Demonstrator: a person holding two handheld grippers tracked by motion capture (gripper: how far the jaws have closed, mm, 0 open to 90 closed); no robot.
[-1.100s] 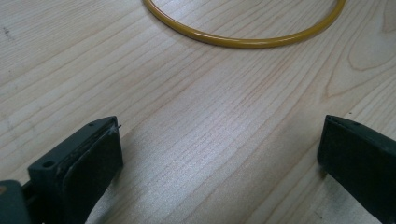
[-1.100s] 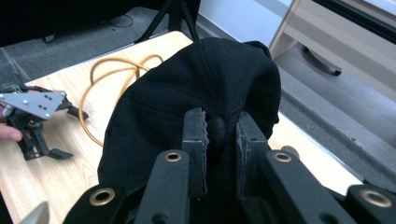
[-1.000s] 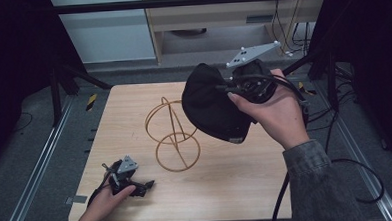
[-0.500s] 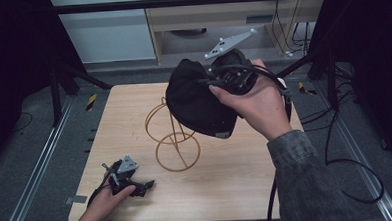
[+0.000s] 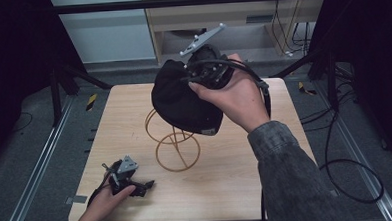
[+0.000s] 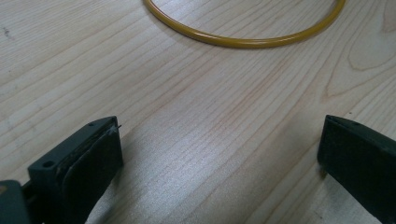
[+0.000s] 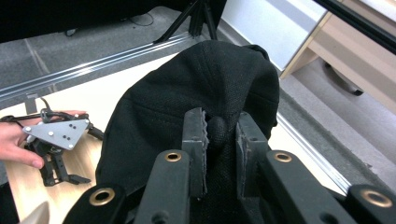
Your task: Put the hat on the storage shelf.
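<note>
A black cap [image 5: 183, 98] [image 7: 196, 93] hangs in the air above the yellow wire stand [image 5: 174, 141], held up by my right gripper [image 5: 202, 72] [image 7: 219, 133], whose jaws are shut on a bunched fold of the cap's cloth. The cap covers the stand's top loop from the high view. My left gripper [image 5: 142, 185] [image 6: 219, 144] rests low on the table's front left, jaws open and empty, pointing toward the stand's base ring [image 6: 243, 35].
The wooden table [image 5: 237, 189] has bare surface right of the stand and along its front. Black cables [image 5: 336, 164] trail off the right side. Dark tripod legs [image 5: 67, 76] and floor rails [image 5: 32, 182] flank the table.
My right gripper has carried the cap leftward and slightly up, from the table's right side to over the wire stand. The left gripper has stayed put.
</note>
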